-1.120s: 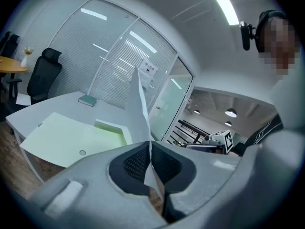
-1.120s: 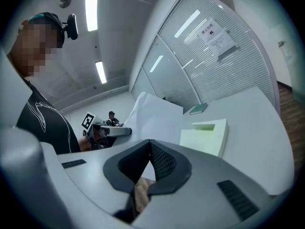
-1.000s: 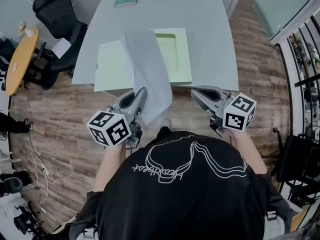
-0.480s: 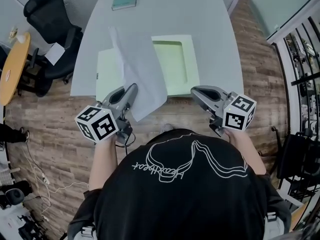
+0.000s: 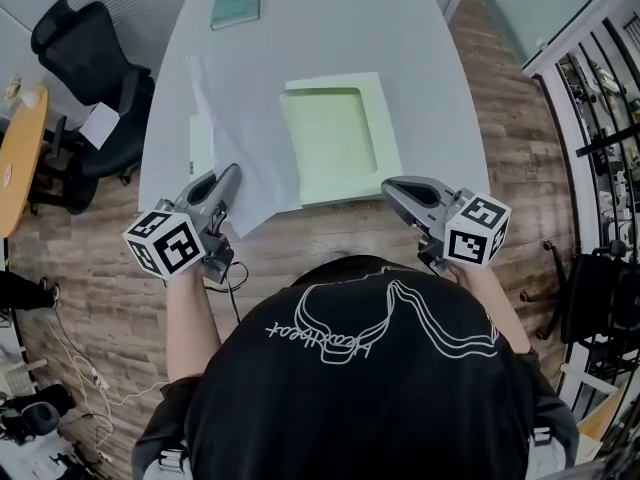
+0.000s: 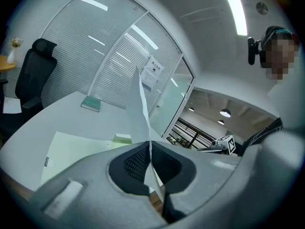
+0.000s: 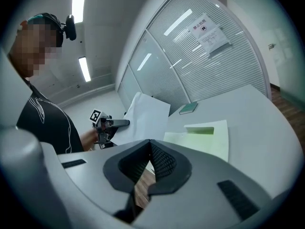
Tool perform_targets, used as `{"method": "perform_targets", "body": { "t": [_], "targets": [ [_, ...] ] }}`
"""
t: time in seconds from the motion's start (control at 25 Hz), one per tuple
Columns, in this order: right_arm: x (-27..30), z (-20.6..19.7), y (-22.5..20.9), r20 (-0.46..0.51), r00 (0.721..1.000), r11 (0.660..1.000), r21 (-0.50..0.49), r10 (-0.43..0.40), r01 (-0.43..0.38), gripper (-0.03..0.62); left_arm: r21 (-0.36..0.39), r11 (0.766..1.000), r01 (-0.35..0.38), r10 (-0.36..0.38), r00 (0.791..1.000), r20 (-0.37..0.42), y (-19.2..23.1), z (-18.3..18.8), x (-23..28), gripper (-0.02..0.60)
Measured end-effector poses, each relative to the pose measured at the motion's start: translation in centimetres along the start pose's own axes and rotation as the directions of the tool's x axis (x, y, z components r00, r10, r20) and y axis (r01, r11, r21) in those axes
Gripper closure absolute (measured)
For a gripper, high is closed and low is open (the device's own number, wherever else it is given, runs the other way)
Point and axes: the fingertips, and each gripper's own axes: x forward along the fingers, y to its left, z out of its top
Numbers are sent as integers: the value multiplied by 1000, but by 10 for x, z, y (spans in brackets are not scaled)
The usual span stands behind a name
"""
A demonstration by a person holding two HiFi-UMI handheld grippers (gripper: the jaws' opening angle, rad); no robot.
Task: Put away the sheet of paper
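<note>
Writing is scarce: the notice [image 7: 206,30] on the glass wall carries print too small to read, and I cannot make out the looping script on my black shirt [image 5: 380,388]. Each gripper's cube shows black-and-white square markers.

Since a second ago I have swung my left gripper [image 5: 228,171] out toward the table's [image 5: 330,28] near left corner. The sheet of paper [image 5: 240,128] went with it, so the right leaf of the green folder [image 5: 335,138], which the sheet partly overlapped before, now lies uncovered. My right gripper [image 5: 388,183] has kept its place off the near edge.

My left gripper's pads are pinched on the sheet's near corner. In the left gripper view the sheet [image 6: 138,113] rises edge-on from between them. It stands lifted over the table's left side and hides most of the folder's left leaf. My right gripper [image 7: 149,144] has its jaws pressed together with nothing between them.

Count: one sheet, one open folder on the near half of the table, one teal book [image 5: 236,3] at the far edge, two grippers and one black office chair [image 5: 85,53] off the far left corner.
</note>
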Motion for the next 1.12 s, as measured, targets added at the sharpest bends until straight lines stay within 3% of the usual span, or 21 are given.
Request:
{"method": "perform_targets", "body": {
  "t": [0.36,0.76,1.12],
  "targets": [
    [23,-7,-5,-5,1000,999,36,-13,13,583,-57,998,-8,7,1000,-31,54,-10,5,571],
    [29,-14,-19,-22,1000,994,106,-22,24,583,-142,980,141,-144,990,-9,68,-29,30,571],
    [39,-16,-32,-46,998,994,100,-47,51,583,-196,979,52,-76,990,-118,112,-74,54,571]
  ]
}}
